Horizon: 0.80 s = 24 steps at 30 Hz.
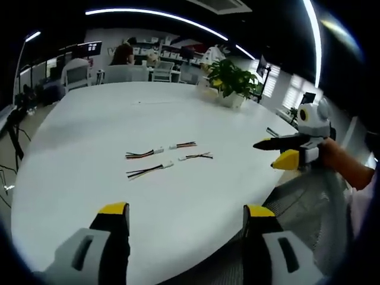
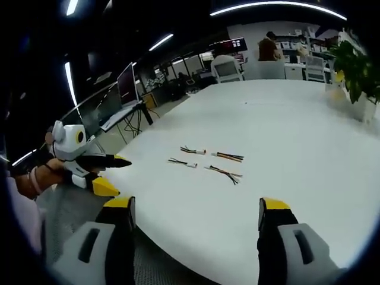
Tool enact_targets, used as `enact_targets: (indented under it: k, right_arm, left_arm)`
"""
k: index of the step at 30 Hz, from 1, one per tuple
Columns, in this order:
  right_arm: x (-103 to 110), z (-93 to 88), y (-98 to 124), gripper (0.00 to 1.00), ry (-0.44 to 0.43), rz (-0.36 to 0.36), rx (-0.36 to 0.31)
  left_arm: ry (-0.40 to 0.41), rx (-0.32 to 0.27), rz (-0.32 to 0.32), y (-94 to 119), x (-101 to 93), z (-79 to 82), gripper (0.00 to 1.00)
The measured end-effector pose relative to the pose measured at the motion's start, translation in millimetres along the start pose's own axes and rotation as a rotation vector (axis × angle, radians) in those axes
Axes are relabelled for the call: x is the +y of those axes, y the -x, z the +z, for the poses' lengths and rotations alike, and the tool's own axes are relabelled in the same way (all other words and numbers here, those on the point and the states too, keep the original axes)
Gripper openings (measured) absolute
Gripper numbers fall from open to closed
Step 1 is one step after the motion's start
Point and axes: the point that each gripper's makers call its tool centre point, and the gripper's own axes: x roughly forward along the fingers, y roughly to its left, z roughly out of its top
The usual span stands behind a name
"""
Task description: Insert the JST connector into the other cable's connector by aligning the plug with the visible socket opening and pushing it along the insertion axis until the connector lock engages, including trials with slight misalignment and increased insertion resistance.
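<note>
While nothing is pinched yet, both held spread and empty off the table (image 1: 77,154) edge — left gripper (image 1: 185,221), right gripper (image 2: 197,215) — likely squaring up toward twelve o'clock, where four short cables (image 1: 169,158) lie mid-table in two facing pairs, connectors apart, unjoined.

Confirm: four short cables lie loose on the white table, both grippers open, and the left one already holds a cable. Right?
Not quite. The left gripper holds nothing: in the left gripper view its jaws stand apart with bare table between them. All four cables lie loose on the white table, and the right gripper is open and empty too.
</note>
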Motion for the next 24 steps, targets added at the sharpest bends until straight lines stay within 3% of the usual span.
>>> enact_targets:
  k: [2, 7, 17, 24]
  right_arm:
    - [-3.4, 0.3, -0.2, 0.81, 0.014, -0.017, 0.007]
    - [-7.8, 6.8, -2.5, 0.83, 0.033, -0.041, 0.011]
    - [-15.6, 19.4, -8.8, 0.81, 0.081, -0.042, 0.015]
    - [-24.0, 22.4, -10.2, 0.82, 0.098, -0.056, 0.027]
  left_arm:
    - [0.049, -0.034, 0.03, 2.8, 6.7, 5.6, 0.73]
    - [0.088, -0.099, 0.058, 10.2, 19.3, 18.7, 0.68]
    - [0.06, -0.094, 0.105, 18.0, 41.2, 21.5, 0.69]
    - [-0.055, -0.041, 0.149, 17.8, 54.8, 19.2, 0.7]
